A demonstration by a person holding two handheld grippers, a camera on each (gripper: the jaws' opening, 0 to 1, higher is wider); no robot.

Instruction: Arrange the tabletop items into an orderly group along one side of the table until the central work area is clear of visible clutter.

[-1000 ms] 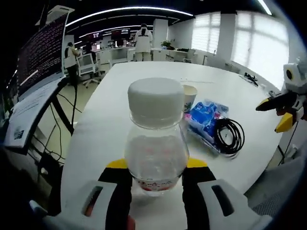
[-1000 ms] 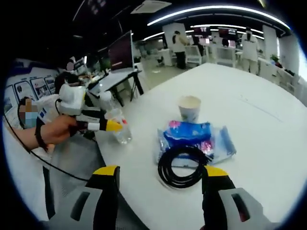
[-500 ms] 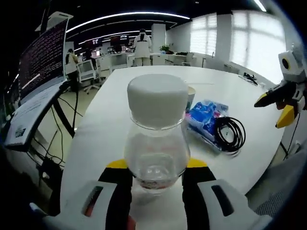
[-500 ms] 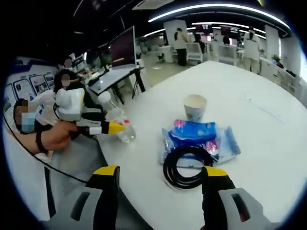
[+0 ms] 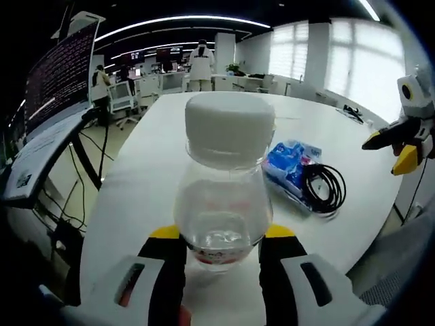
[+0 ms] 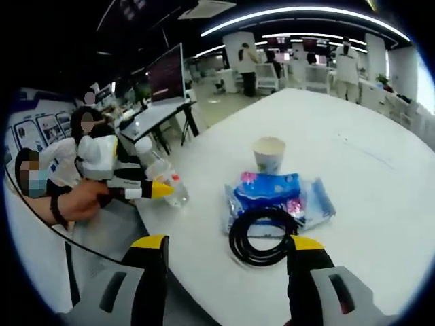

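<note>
Bottle (image 5: 223, 197), clear with a white cap, stood clamped between the jaws of the left gripper (image 5: 221, 248) near the edge of the white table (image 6: 380, 170). Beyond the bottle, toward the table's middle, lay a blue packet (image 6: 272, 193) with a coiled black cable (image 6: 262, 234) resting on it, and a paper cup (image 6: 269, 153) just behind. The right gripper (image 6: 228, 255) hovered before the cable, jaws spread wide and empty.

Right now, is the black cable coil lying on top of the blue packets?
Yes: in the right gripper view the black cable coil rests partly on the blue packets on the white table.
</note>
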